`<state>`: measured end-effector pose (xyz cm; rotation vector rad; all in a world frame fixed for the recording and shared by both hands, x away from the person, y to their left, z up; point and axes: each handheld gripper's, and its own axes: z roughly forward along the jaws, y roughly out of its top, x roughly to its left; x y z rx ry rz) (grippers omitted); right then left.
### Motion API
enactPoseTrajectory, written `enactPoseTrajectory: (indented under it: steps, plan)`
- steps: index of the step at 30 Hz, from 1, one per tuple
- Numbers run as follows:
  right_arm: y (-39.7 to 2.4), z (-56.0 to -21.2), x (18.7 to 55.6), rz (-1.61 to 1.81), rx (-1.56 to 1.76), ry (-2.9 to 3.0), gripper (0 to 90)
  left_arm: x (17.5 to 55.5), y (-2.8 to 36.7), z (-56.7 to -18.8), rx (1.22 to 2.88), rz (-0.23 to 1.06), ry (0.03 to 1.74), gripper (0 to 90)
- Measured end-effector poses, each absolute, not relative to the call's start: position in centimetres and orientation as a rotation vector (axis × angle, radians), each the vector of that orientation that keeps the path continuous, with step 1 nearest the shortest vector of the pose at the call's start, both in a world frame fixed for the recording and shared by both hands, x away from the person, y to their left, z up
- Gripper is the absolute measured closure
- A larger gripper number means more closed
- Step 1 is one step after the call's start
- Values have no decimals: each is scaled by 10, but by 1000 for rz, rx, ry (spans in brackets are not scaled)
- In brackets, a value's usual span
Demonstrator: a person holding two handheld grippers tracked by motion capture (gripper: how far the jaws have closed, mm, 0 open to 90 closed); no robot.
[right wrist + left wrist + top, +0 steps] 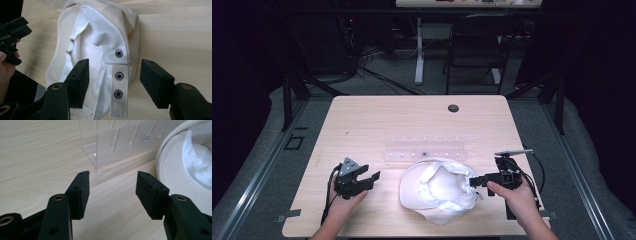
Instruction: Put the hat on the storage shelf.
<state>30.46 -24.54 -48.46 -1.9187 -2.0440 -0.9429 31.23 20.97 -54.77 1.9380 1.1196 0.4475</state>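
So I've got a cream baseball cap (438, 189) lying upside down on the wooden table (377, 120), lining up, sitting near the front edge between my two hands. Just behind it there's a clear acrylic rack (426, 148) with slots, close to the cap's brim end.

My right gripper (113, 83) has its jaws spread wide and they're straddling the snap strap (119, 93) at the back of the cap. Nothing pinched yet, the pads sit either side of the strap with air between. My left gripper (112, 192) is also wide apart, holding nothing, hovering over bare table just left of the cap's brim (172, 177).

The way I see it, the step here is grabbing the strap end. Tip for doing it clean: close on the webbing between the snaps, not on a metal stud, since the pads would likely slip off that. Also keep the lower jaw skimming the table so it gets under the strap instead of pushing the whole cap along. I'd bring the left one in on the brim to pin things down, because a cap this light will probably slide.
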Motion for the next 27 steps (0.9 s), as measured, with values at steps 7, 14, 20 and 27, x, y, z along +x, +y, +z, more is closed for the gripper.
enactPoseTrajectory:
  steps: [7, 14, 20, 27]
  plan:
    - [-239, -497, 311, -901, -1918, -2034, 399, 313, 210, -548, 1937, 452, 1123, 454]
    - [-228, -509, 318, -857, -1874, -2037, 396, 313, 209, -549, 1939, 452, 1121, 454]
    - [-219, -517, 322, -824, -1850, -2029, 397, 313, 210, -549, 1936, 452, 1123, 454]
    - [-215, -505, 321, -843, -1814, -2036, 403, 313, 209, -549, 1941, 450, 1122, 454]
